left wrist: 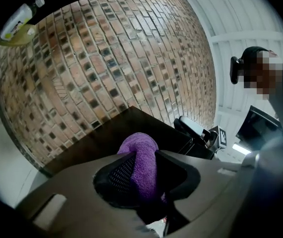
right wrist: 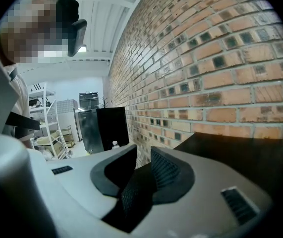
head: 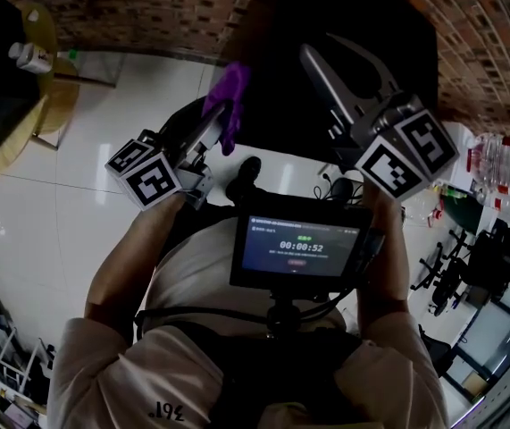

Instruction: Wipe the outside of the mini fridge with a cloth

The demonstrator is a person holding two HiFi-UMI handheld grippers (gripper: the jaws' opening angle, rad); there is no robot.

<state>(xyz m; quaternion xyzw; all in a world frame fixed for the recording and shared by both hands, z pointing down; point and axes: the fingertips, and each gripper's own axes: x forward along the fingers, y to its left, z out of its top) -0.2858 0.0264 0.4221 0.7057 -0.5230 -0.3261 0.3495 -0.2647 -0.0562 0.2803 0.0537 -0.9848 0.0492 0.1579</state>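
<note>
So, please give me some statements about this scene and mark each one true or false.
1. The fingers of the left gripper clamp the purple terry cloth. True.
2. The right gripper holds a sponge. False: its fingers stand apart, with nothing between them.
3. A brick wall stands behind the black mini fridge. True.
4. The chest-mounted screen is dark. False: it is lit and shows a timer.
</note>
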